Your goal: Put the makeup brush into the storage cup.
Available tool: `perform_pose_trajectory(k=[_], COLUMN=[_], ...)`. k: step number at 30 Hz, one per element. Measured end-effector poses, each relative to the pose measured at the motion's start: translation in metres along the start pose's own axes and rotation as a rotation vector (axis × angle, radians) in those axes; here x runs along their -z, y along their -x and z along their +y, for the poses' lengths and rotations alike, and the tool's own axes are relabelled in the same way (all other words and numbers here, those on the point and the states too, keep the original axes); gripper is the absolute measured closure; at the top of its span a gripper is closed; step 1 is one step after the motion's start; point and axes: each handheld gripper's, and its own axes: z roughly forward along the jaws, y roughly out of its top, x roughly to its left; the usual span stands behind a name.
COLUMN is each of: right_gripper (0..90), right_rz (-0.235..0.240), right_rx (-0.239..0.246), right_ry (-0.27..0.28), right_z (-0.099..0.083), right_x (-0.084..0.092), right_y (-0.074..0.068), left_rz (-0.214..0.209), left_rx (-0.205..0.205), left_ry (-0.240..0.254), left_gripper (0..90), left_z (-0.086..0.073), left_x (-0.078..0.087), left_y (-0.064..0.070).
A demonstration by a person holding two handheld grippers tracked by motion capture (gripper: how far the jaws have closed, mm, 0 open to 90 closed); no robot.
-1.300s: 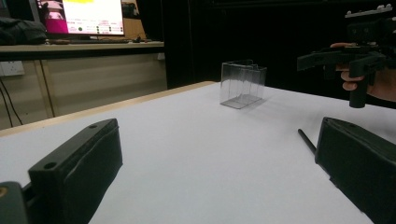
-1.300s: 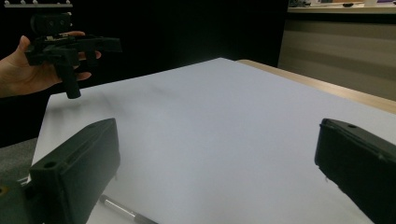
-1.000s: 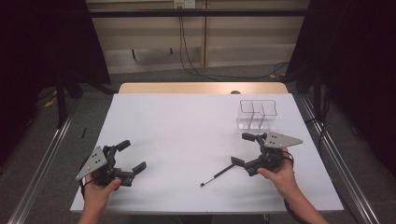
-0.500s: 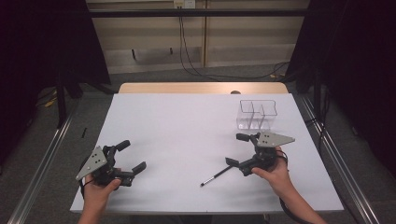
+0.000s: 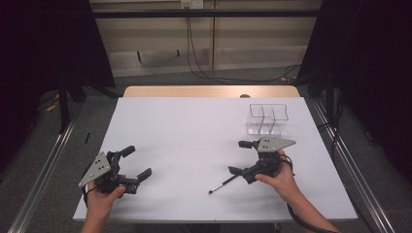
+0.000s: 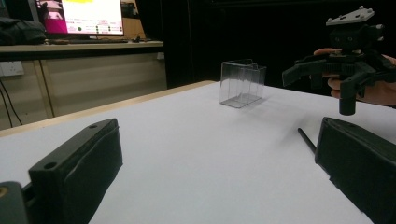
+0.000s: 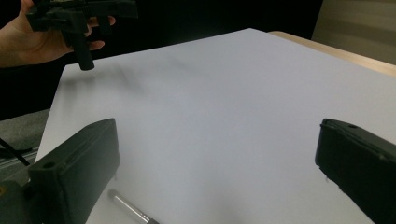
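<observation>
A slim black pen with a silver section (image 5: 223,183) lies on the white table (image 5: 194,131), near the front right. My right gripper (image 5: 240,157) hovers open just above and right of it, its lower jaw over the pen's far end. The pen (image 7: 133,210) lies beside the left jaw of that open gripper (image 7: 219,135). My left gripper (image 5: 136,161) is open at the front left, holding nothing. From the left gripper (image 6: 219,135) I see the pen tip (image 6: 307,140) and the right gripper (image 6: 348,70) beyond it.
A clear plastic container with compartments (image 5: 268,119) stands at the back right of the table, behind the right gripper, also seen as the container (image 6: 242,83). The left gripper (image 7: 79,18) shows far off in a hand. Metal rails run along both table sides.
My right gripper has shifted left and slightly forward, closing in over the pen. The left gripper and the pen have stayed put.
</observation>
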Motion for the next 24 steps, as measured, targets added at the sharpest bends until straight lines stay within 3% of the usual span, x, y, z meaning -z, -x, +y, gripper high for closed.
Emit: perform_pose_trajectory(k=[10, 21, 24], right_gripper=[0.0, 0.0, 0.0], right_rz=[0.018, 0.053, 0.060], right_rx=[0.004, 0.053, 0.054], right_ry=[-0.096, -0.277, -0.294], right_z=[-0.001, 0.002, 0.002], right_x=[-0.007, -0.017, -0.018], right_y=[0.003, 0.002, 0.002], left_rz=[-0.001, -0.004, -0.002], left_rx=[-0.002, -0.009, -0.006], left_ry=[0.000, -0.005, -0.004], left_gripper=[0.6, 0.7, 0.7], left_z=[0.000, 0.000, 0.000], left_x=[0.000, 0.000, 0.000], left_y=[0.000, 0.000, 0.000])
